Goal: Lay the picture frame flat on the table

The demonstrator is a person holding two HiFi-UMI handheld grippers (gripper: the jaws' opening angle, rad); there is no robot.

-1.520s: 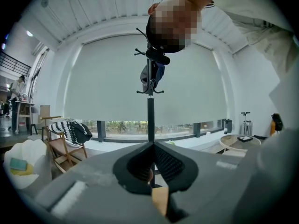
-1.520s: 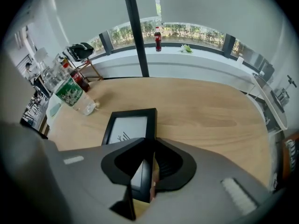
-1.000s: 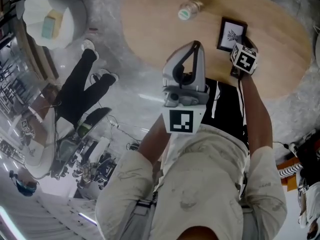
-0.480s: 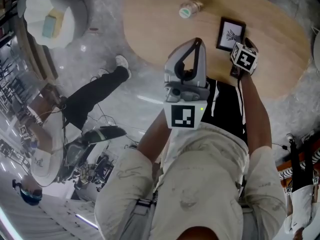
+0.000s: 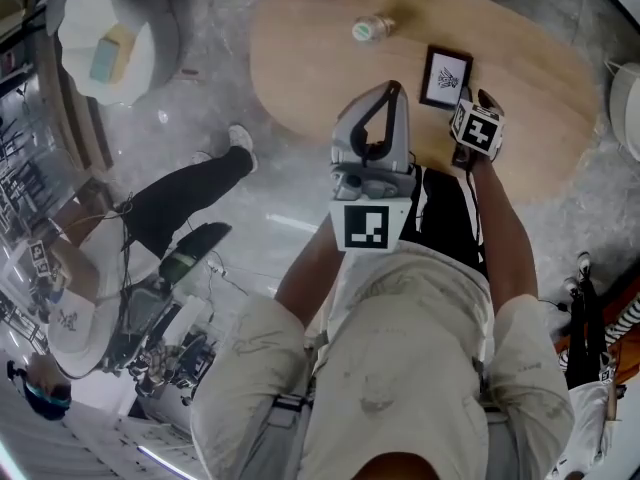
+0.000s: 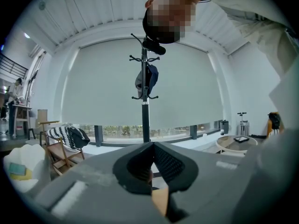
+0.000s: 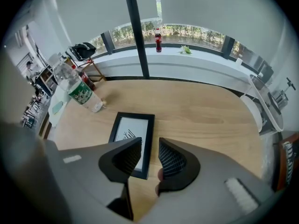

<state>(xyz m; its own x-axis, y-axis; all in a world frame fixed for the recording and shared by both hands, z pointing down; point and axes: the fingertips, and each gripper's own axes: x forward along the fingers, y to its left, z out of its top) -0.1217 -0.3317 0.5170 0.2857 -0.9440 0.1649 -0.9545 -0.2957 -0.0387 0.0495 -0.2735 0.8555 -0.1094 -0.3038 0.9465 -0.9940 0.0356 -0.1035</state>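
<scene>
Black-rimmed rectangular picture frame (image 5: 446, 78) with a white print lies flat and face-up on the oval light-wood table (image 5: 540, 58), its long axis running roughly 12 to 6 o'clock in the right gripper view. The right gripper (image 7: 150, 143) points down over its near end — jaws apart, just opened, clamping nothing, the frame's right rail showing through the gap. The left gripper (image 6: 152, 146), jaws together and empty, sits back by the torso — much the farther one.

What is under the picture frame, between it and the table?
The picture frame lies flat, face up, directly on the wooden table. Nothing sticks out around the edges that show. The frame itself covers anything that might be beneath it.
</scene>
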